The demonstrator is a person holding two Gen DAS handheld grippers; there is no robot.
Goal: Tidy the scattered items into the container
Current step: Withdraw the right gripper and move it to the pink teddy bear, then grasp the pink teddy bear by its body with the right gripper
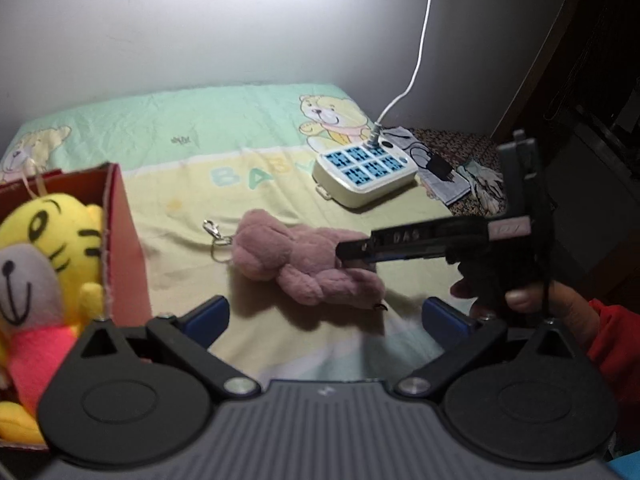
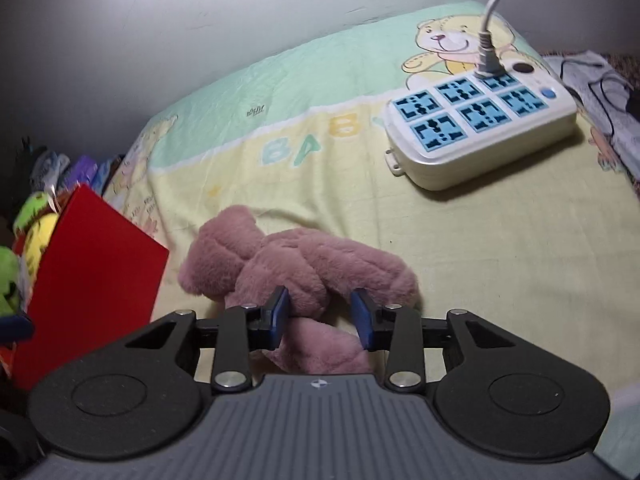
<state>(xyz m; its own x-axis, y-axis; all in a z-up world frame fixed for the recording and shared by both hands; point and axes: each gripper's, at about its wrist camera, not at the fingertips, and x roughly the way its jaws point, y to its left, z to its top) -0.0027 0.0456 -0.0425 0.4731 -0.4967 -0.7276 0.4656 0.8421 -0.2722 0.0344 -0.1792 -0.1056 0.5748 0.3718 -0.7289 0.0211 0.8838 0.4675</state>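
Note:
A pink plush toy (image 1: 304, 264) with a metal keychain clasp (image 1: 214, 232) lies on the bed sheet; it also shows in the right wrist view (image 2: 304, 268). My right gripper (image 2: 322, 314) straddles part of the plush, its blue pads on either side with gaps showing, jaws partly closed. It reaches in from the right in the left wrist view (image 1: 356, 252). My left gripper (image 1: 326, 320) is open and empty, just short of the plush. A red box (image 1: 124, 236) on the left holds a yellow tiger plush (image 1: 52, 248); the box also appears in the right wrist view (image 2: 92, 276).
A white power strip (image 1: 366, 176) with blue sockets and a white cable sits on the sheet beyond the plush; it also shows in the right wrist view (image 2: 480, 128). Gloves, a charger and papers (image 1: 460, 176) lie at the right edge. A wall stands behind the bed.

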